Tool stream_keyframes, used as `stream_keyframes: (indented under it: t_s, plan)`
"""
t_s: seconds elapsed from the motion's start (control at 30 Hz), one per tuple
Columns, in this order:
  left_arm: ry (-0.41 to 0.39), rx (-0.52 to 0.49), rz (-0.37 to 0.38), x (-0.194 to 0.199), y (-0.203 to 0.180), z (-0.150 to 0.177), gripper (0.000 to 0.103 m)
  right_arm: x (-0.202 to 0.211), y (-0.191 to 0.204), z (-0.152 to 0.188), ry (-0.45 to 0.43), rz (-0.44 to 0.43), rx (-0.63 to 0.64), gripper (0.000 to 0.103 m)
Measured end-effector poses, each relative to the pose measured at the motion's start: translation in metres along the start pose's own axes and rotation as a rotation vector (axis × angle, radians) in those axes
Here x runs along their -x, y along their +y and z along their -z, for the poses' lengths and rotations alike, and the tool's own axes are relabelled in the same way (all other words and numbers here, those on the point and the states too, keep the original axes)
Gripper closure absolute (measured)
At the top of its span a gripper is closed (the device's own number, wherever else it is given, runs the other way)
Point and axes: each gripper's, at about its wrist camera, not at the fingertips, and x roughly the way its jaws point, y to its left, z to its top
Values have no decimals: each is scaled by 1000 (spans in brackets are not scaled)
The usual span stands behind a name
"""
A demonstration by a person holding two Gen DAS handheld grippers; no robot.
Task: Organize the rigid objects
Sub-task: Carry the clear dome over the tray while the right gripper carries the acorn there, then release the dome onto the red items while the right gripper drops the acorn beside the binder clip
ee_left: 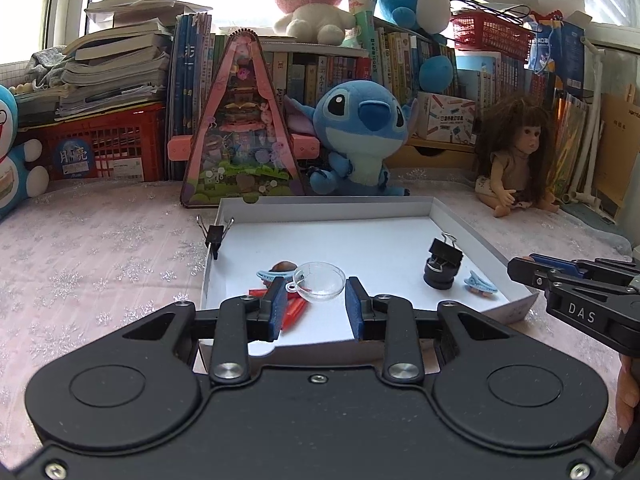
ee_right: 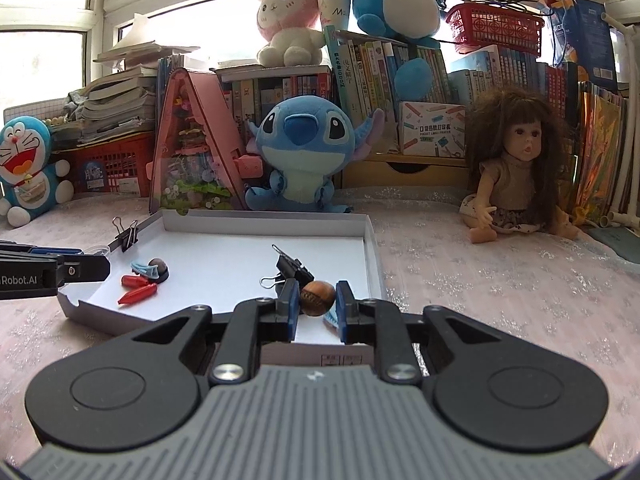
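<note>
**Both grippers at the white tray, one holding a clear half-shell, the other a brown ball**

My biggest landmark is the shallow white cardboard tray (ee_left: 400,236) on the pale snowflake tablecloth (ee_left: 100,240), with the Stitch plush (ee_left: 360,132) just behind its far wall. My right wrist camera cuts off the tray's near edge behind the gripper body.

My left gripper (ee_left: 316,300) hangs over the tray's near left part. A clear plastic half-shell (ee_left: 320,280) sits between its blue pads; I cannot tell from here whether the pads actually pinch it. Red pieces (ee_left: 294,312) lie partly hidden behind the left finger, and a brown rounded thing under a light blue hair clip (ee_left: 270,274) is hard to identify.

My right gripper (ee_right: 317,304) is clamped on a brown ball (ee_right: 317,298) above the tray's near right corner. A black binder clip (ee_right: 294,270) lies just beyond it; another binder clip (ee_right: 128,236) grips the tray's left wall.
</note>
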Motion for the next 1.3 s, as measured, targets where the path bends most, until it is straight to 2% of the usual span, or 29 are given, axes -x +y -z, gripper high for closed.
stream_keyframes:
  t_s: [0.6,1.3]
  plan:
    - [38,2,-30,-36,9,-3,73,-43,2,1,76,-6,-20,79]
    - [86,-7,-35,-64,5,1,73,-64,6,2,127,-2,-20,79]
